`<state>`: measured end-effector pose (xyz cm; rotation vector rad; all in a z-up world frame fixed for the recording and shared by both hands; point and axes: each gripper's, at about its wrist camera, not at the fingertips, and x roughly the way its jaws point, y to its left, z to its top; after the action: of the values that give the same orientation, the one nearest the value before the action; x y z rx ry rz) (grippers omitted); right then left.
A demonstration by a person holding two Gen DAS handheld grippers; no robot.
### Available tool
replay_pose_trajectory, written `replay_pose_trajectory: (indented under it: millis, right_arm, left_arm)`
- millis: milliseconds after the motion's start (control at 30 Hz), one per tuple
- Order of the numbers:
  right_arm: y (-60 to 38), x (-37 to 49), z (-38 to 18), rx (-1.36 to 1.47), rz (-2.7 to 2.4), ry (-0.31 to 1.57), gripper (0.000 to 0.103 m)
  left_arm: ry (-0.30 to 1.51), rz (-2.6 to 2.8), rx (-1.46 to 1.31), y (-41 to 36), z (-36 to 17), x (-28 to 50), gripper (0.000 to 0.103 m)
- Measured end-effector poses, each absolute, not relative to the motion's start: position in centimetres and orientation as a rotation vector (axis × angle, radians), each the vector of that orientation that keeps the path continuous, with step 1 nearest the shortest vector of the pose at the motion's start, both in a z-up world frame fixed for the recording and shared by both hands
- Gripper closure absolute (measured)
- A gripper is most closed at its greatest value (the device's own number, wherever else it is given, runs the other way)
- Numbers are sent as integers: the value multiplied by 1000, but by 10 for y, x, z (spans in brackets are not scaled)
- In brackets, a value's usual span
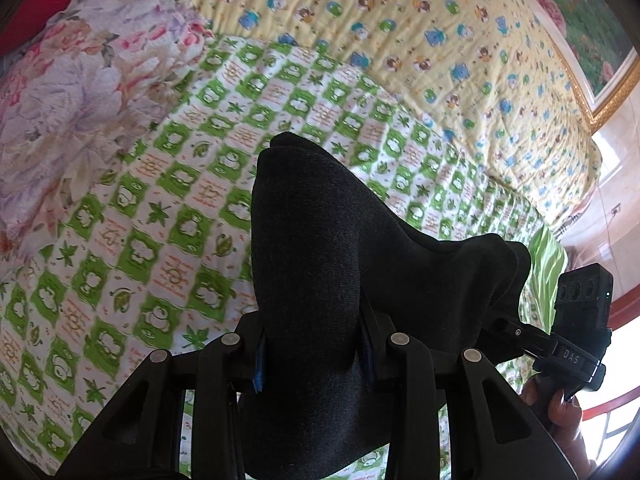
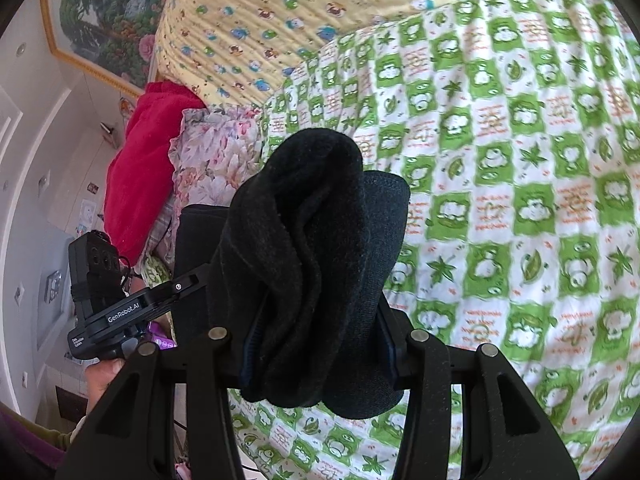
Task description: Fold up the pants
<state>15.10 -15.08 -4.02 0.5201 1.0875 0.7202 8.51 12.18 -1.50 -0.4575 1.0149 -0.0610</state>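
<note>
Pants (image 1: 320,240), dark and bunched, fill the left wrist view above the bed (image 1: 140,220); the left gripper (image 1: 312,356) pinches them, its fingers mostly buried in cloth. In the right wrist view, the right gripper (image 2: 316,356) likewise clamps bunched folds, fingertips hidden.

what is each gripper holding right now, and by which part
Both hold the black pants: left gripper and right gripper each clamp a bunched fold; which part cannot be told.
</note>
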Motion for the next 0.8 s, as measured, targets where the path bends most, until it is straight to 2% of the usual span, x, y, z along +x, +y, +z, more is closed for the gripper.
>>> replay_pose_trajectory:
  millis: [800]
  right_arm:
    - [-84,205,-46,370,815,1130,54]
  left_arm:
    - [1006,86,-460,154,-20,97,68]
